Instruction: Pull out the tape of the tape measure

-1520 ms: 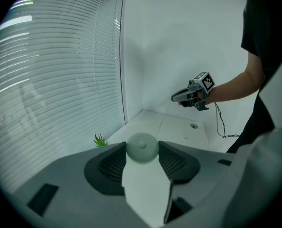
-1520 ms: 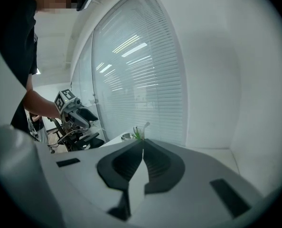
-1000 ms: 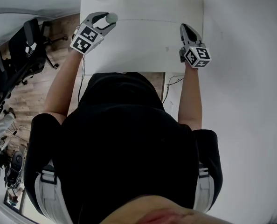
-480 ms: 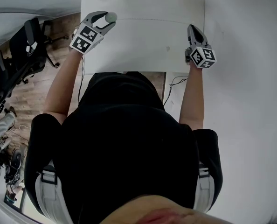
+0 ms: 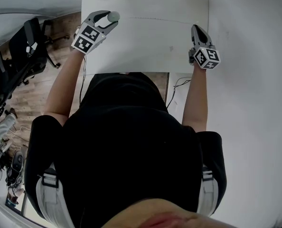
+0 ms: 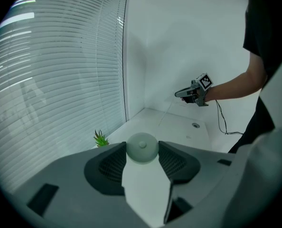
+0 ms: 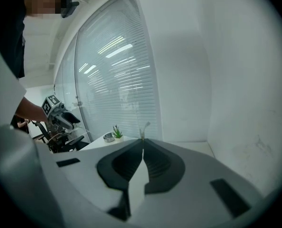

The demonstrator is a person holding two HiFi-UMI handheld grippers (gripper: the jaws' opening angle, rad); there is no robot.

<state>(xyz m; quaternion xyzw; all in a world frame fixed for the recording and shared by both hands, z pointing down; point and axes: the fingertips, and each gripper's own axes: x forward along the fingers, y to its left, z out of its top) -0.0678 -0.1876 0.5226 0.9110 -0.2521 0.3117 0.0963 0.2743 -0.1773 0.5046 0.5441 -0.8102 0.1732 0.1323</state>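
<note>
Pale-green tape measure (image 6: 142, 147) sits clamped in the left gripper (image 5: 110, 19) over the table (image 5: 145, 46); the right gripper (image 7: 142, 142), well apart, pinches the tape (image 7: 144, 128) by its tip. That slim hold could slip, letting the tape snap back.

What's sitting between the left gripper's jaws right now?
A round pale green tape measure, pinched from both sides. The pads cover its edges; its slot cannot be seen.
</note>
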